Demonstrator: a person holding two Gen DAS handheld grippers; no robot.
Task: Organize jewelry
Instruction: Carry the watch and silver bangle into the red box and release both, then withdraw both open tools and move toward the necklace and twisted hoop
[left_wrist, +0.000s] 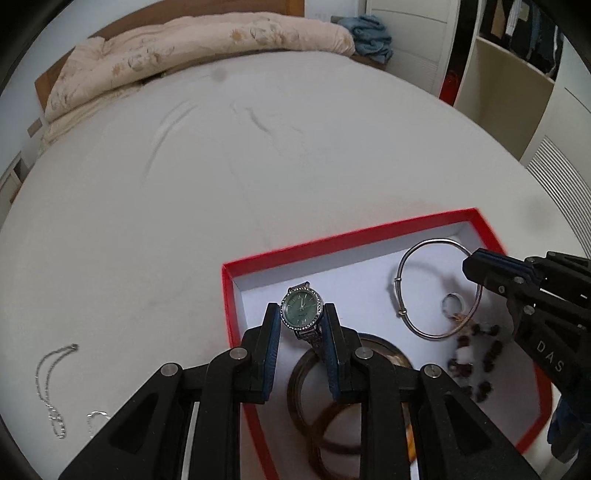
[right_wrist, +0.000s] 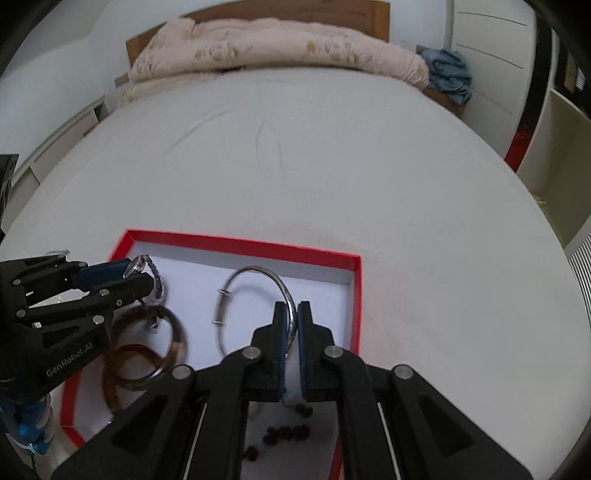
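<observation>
A red box (left_wrist: 332, 240) with a white floor lies on the bed. My left gripper (left_wrist: 301, 314) is shut on a green-faced watch (left_wrist: 301, 308), held upright over the box's left part; the watch also shows in the right wrist view (right_wrist: 142, 267). My right gripper (right_wrist: 291, 314) is shut on a silver bangle (right_wrist: 258, 275) inside the box (right_wrist: 240, 242); the bangle also shows in the left wrist view (left_wrist: 428, 251). Brown bangles (right_wrist: 155, 350), a small ring (left_wrist: 452, 302) and a dark bead bracelet (left_wrist: 484, 362) lie in the box.
A silver chain (left_wrist: 51, 387) lies on the white sheet (left_wrist: 258, 166) left of the box. A folded pink quilt (left_wrist: 184, 48) and blue cloth (left_wrist: 369, 33) sit at the bed's far end. A wardrobe (left_wrist: 517, 92) stands at the right.
</observation>
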